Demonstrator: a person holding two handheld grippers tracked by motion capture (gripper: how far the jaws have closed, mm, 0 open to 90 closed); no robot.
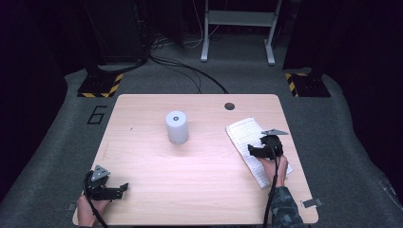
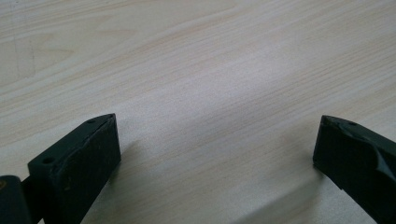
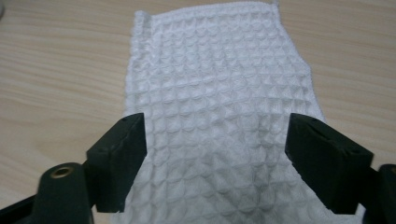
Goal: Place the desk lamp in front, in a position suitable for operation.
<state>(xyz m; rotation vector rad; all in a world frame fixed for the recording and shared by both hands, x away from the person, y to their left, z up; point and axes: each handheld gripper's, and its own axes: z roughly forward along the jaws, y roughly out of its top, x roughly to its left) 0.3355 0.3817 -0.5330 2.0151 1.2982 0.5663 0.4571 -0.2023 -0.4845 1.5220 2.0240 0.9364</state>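
Note:
A white waffle-weave cloth [image 1: 247, 140] lies flat on the right side of the wooden table [image 1: 190, 171]. My right gripper [image 1: 259, 151] hovers over the cloth's middle, its jaws wide apart. In the right gripper view the cloth [image 3: 219, 93] spreads out between and beyond the open right gripper [image 3: 215, 154], and neither pad presses on it. My left gripper [image 1: 119, 190] rests near the table's front left corner, pointing right. In its own view the left gripper [image 2: 215, 149] is open over bare wood, nothing between the jaws.
A white cylinder [image 1: 177, 127] stands upright at the table's middle, toward the back. A round cable hole [image 1: 229, 106] sits near the far edge. Beyond the table are grey carpet, cables and a white stand frame [image 1: 237, 28].

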